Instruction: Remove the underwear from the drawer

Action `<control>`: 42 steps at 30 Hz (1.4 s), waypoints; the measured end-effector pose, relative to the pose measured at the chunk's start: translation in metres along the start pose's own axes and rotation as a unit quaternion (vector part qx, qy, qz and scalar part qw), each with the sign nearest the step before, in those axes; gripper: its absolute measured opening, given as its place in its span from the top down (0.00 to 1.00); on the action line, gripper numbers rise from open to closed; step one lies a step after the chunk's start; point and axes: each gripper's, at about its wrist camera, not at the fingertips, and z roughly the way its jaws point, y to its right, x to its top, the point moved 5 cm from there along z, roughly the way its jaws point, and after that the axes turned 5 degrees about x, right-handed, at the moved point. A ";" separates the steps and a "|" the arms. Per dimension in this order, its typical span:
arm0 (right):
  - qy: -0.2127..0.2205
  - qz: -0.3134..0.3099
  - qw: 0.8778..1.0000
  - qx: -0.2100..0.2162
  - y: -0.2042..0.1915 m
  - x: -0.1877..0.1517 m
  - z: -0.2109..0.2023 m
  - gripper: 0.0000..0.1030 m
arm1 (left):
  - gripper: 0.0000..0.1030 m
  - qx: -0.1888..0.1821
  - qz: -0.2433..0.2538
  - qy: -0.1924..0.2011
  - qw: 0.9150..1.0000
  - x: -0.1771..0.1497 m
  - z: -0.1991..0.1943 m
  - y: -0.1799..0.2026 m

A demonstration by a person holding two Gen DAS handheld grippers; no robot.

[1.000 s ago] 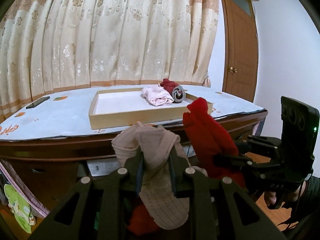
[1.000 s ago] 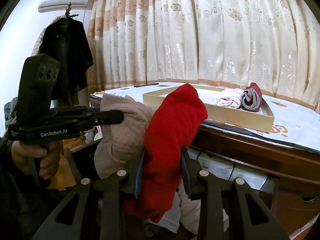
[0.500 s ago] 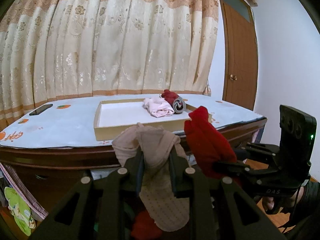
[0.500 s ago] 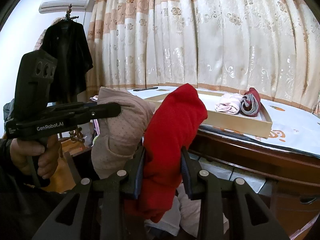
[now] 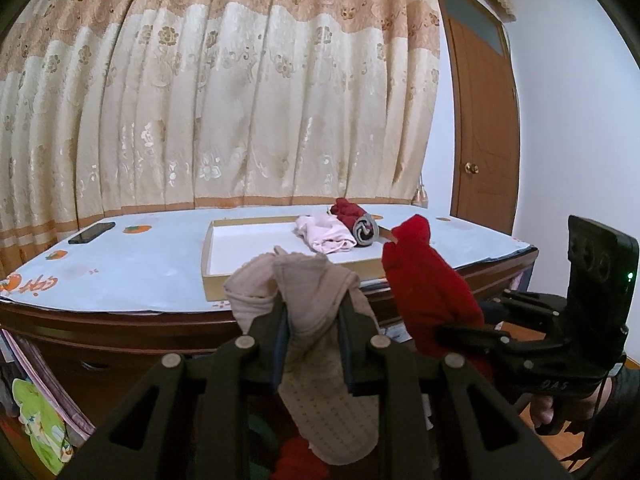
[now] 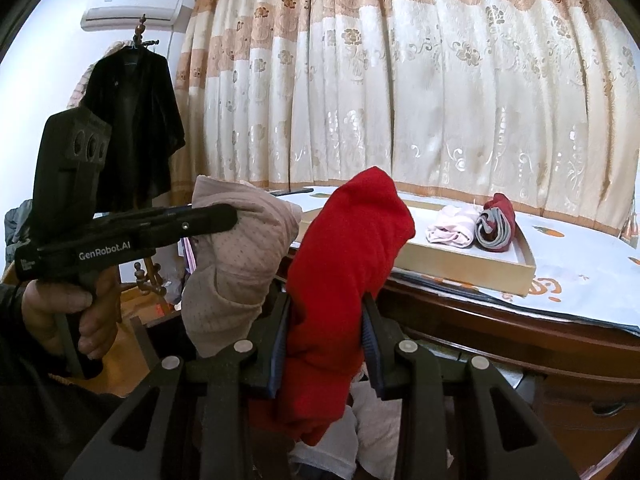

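In the lower middle of the left wrist view, the left gripper (image 5: 312,336) has its fingers closed on a bunched beige piece of underwear (image 5: 304,296), which hangs down below them. To the right in that frame, the right gripper (image 6: 324,332) clamps a red piece of underwear (image 6: 344,256); in its own view the red cloth bulges up above the fingers and trails beneath them. A hand (image 6: 68,312) at the lower left of the right wrist view grasps the left gripper's handle.

Behind both, in the middle of each frame, a shallow cardboard tray (image 5: 208,252) sits on the cloth-covered surface (image 5: 132,268). At its far right end lie a folded pink garment (image 5: 328,236) and a rolled red-and-grey one (image 5: 358,224), touching each other. A dark phone (image 5: 91,233) lies at the left of the surface, well apart from the tray, near the patterned curtain (image 5: 240,100).
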 end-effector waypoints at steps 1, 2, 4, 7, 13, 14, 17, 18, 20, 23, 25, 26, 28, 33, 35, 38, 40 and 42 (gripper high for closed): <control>0.001 -0.001 1.000 -0.001 0.000 0.001 -0.001 0.66 | 0.81 0.000 0.000 0.002 1.000 0.001 -0.001 0.000; 0.003 -0.001 1.000 -0.002 0.000 0.002 -0.001 0.66 | 0.81 0.001 0.000 0.003 1.000 0.001 -0.001 0.000; 0.005 -0.002 1.000 -0.002 -0.001 0.004 -0.002 0.66 | 0.81 0.003 0.003 0.007 1.000 0.002 -0.002 -0.001; 0.008 -0.004 1.000 -0.002 -0.001 0.006 -0.004 0.66 | 0.81 0.005 0.004 0.013 1.000 0.005 -0.005 -0.001; 0.012 -0.008 1.000 -0.003 -0.002 0.010 -0.003 0.66 | 0.81 0.004 0.009 0.021 1.000 0.009 -0.007 -0.001; 0.011 -0.008 1.000 -0.001 -0.003 0.011 -0.003 0.66 | 0.81 0.004 0.009 0.021 1.000 0.009 -0.007 -0.001; 0.011 -0.010 1.000 0.000 -0.005 0.013 -0.002 0.66 | 0.81 0.004 0.009 0.021 1.000 0.010 -0.007 -0.001; 0.010 -0.012 1.000 0.000 -0.005 0.013 -0.002 0.66 | 0.81 0.005 0.010 0.023 1.000 0.009 -0.007 -0.001; 0.010 -0.014 1.000 -0.001 -0.005 0.014 -0.001 0.66 | 0.81 0.004 0.010 0.025 1.000 0.011 -0.008 -0.001; 0.011 -0.014 1.000 -0.001 -0.005 0.017 0.000 0.66 | 0.81 0.001 0.010 0.026 1.000 0.014 -0.008 -0.001; 0.011 -0.014 1.000 -0.001 -0.005 0.018 0.000 0.66 | 0.81 0.000 0.008 0.026 1.000 0.016 -0.008 -0.002; 0.011 -0.014 1.000 -0.001 -0.004 0.019 0.000 0.66 | 0.81 0.001 0.008 0.026 1.000 0.016 -0.008 -0.002; 0.012 -0.013 1.000 -0.001 -0.004 0.020 0.000 0.66 | 0.81 0.001 0.009 0.027 1.000 0.016 -0.008 -0.002; 0.013 -0.015 1.000 -0.005 -0.003 0.024 0.003 0.66 | 0.81 0.000 0.012 0.029 1.000 0.019 -0.008 -0.003; 0.012 -0.017 1.000 -0.007 -0.002 0.026 0.005 0.66 | 0.81 -0.002 0.015 0.030 0.999 0.024 -0.006 -0.003; 0.007 -0.019 1.000 -0.007 0.000 0.030 0.010 0.66 | 0.81 -0.007 0.013 0.029 0.999 0.032 -0.003 -0.005; 0.005 -0.020 1.000 -0.007 0.002 0.034 0.012 0.66 | 0.81 -0.010 0.009 0.026 1.000 0.036 0.001 -0.007; 0.006 -0.019 1.000 -0.006 0.003 0.037 0.012 0.66 | 0.81 -0.013 0.005 0.022 1.000 0.039 0.004 -0.009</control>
